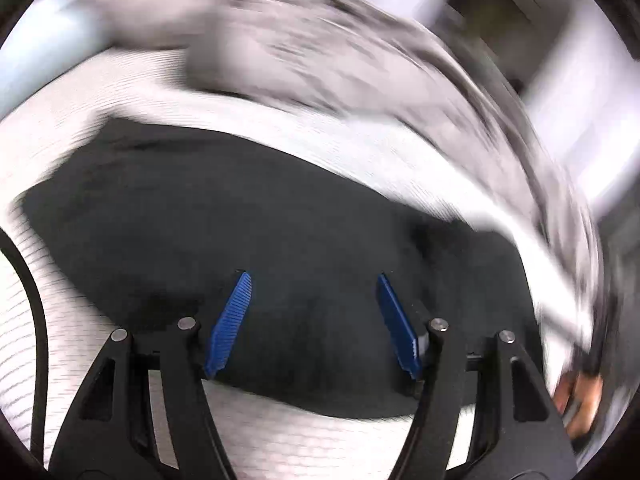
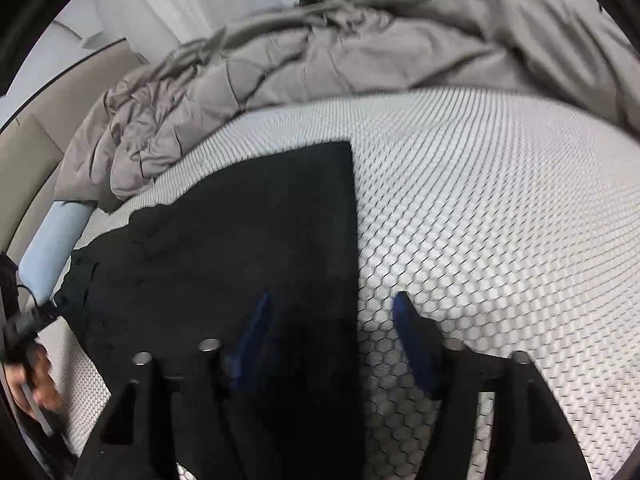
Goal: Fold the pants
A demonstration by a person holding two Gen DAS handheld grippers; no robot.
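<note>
Over the pants [image 2: 248, 248], both grippers' fingers [image 1: 230, 324] [image 2: 412, 344] spread wide, straight edge bordering bare mattress [image 2: 500, 220].

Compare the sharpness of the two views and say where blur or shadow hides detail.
Left wrist view: heavy motion smear across the duvet and bed, while the left gripper stays crisp; the pants read as a soft dark mass. Right wrist view: far sharper, with the bed's honeycomb weave clear, but the right gripper sits in shadow and the pants show almost no folds.
</note>
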